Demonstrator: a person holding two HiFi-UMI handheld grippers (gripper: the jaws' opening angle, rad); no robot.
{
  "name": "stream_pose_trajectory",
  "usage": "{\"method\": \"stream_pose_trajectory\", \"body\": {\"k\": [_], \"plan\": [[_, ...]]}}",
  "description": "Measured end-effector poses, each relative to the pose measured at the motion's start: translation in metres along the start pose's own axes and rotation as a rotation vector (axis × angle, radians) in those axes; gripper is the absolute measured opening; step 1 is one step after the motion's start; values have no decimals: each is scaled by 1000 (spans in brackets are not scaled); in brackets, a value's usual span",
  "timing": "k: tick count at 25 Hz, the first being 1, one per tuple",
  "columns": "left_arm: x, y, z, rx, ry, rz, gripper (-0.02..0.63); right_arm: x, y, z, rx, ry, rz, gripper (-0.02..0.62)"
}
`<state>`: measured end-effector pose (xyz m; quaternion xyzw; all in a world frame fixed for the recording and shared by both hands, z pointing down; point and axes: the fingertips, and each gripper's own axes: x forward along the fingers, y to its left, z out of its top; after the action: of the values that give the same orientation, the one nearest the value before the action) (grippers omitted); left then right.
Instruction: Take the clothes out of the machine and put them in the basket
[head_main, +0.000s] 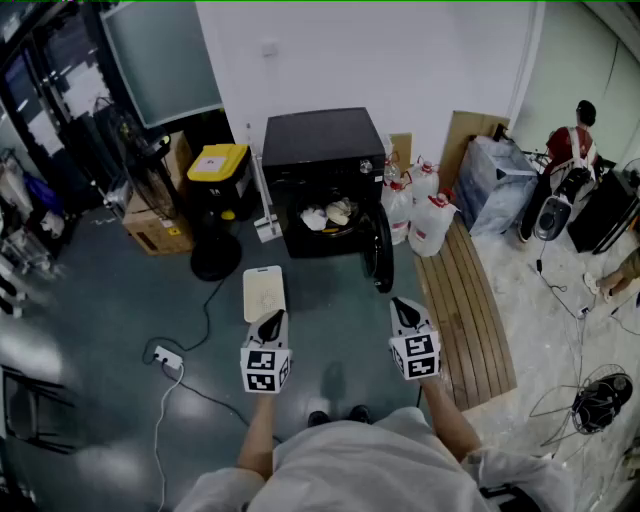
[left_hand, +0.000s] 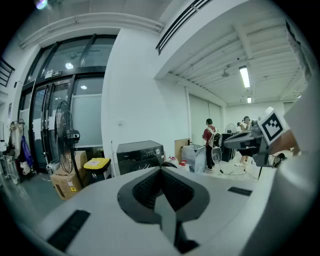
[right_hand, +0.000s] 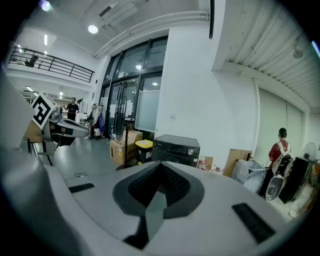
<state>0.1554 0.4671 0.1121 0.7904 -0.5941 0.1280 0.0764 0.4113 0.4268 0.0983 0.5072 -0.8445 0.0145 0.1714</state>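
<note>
A black washing machine (head_main: 322, 160) stands against the far wall with its round door (head_main: 381, 252) swung open to the right. Pale clothes (head_main: 328, 214) lie inside the drum. A white basket (head_main: 264, 292) sits on the floor in front of the machine, a little to the left. My left gripper (head_main: 271, 322) hangs just behind the basket's near edge, shut and empty. My right gripper (head_main: 404, 310) is level with it on the right, below the door, also shut and empty. In the left gripper view the machine (left_hand: 140, 155) shows beyond the closed jaws, and in the right gripper view the machine (right_hand: 176, 150) shows likewise.
A yellow-lidded bin (head_main: 218, 165), a cardboard box (head_main: 158, 228) and a standing fan (head_main: 215, 258) are left of the machine. White jugs (head_main: 425, 215) and a slatted wooden board (head_main: 470, 310) lie to its right. A power strip (head_main: 167, 357) with its cable lies on the floor. A person (head_main: 575, 150) stands far right.
</note>
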Motion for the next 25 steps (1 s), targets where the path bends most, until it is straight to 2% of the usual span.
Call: {"method": "stream_pose_trajectory", "body": {"k": [13,18,25], "plan": [[22,-26,4,14,11,19,18,2,-28,-14,1,6,31,25],[35,-38,-1,45,31,37,18,11,-46,-21,-7,9,35,25],[54,-44,-6,33,45,49,18,28,-60,-29,0,33,38,25]]}}
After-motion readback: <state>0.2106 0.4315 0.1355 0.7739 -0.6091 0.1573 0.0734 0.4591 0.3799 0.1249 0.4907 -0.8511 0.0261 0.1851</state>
